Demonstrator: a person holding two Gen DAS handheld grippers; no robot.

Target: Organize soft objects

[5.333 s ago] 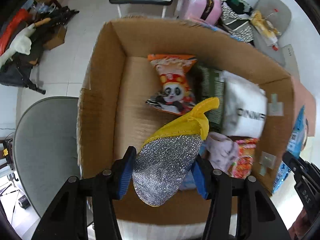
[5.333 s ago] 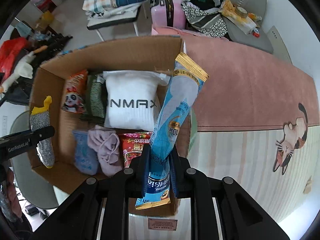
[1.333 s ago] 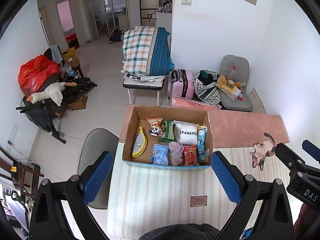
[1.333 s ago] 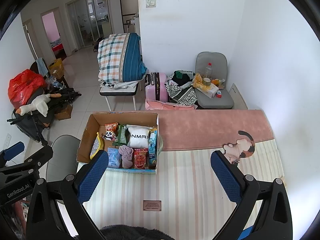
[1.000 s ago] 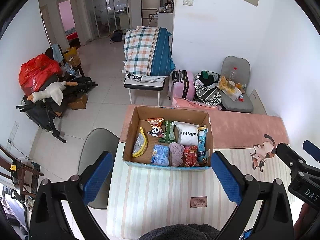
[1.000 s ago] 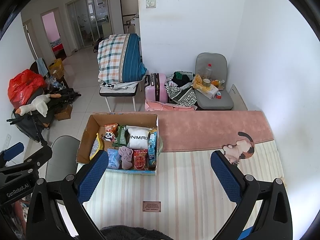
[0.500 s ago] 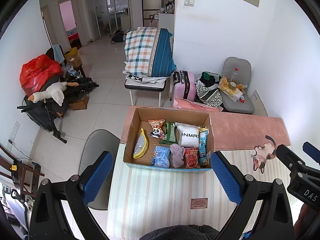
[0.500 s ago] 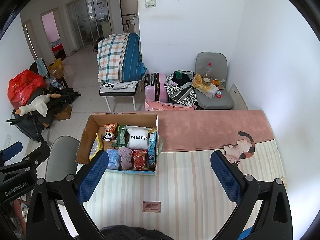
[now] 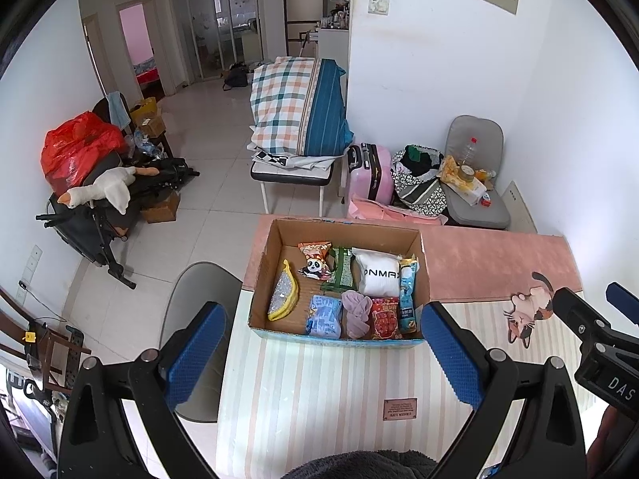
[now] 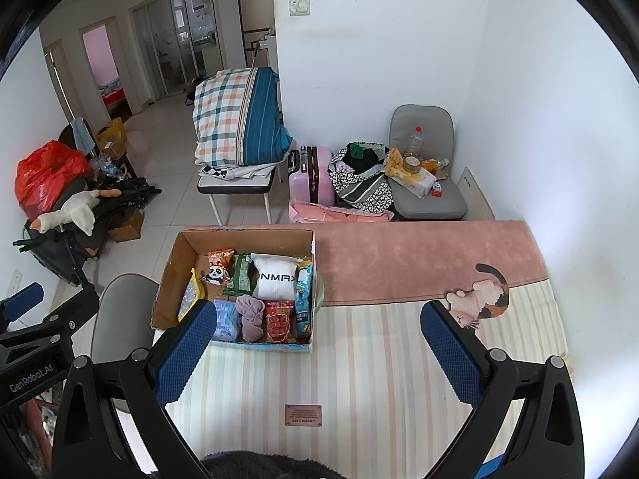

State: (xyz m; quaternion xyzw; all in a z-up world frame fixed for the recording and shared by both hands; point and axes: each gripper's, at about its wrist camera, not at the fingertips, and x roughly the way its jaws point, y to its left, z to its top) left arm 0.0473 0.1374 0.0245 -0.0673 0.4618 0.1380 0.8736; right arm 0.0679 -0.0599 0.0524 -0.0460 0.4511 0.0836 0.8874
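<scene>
Cardboard box (image 9: 424,263) sits open on my striped tablecloth (image 9: 319,391), at the table's far left edge, and it holds all the soft things. From the left wrist view I see a silver and yellow scrubbing pad (image 9: 284,296) alone on the box's left side, a panda snack bag (image 9: 315,265) and a green packet (image 9: 341,269) along the back, and a white folded cloth (image 9: 377,273) printed with black letters beside them. Along the front lie a blue cloth (image 9: 324,315), a lilac cloth (image 9: 355,313) and a red snack packet (image 9: 384,317), with a long blue packet (image 9: 407,297) standing against the right wall. My left gripper (image 9: 323,353) is held high, well back from the box, spread wide with nothing between its blue pads. My right gripper (image 10: 319,353) is likewise spread wide and carries nothing, raised above the cloth. A cat picture (image 10: 481,299) decorates the tablecloth near the right side.
</scene>
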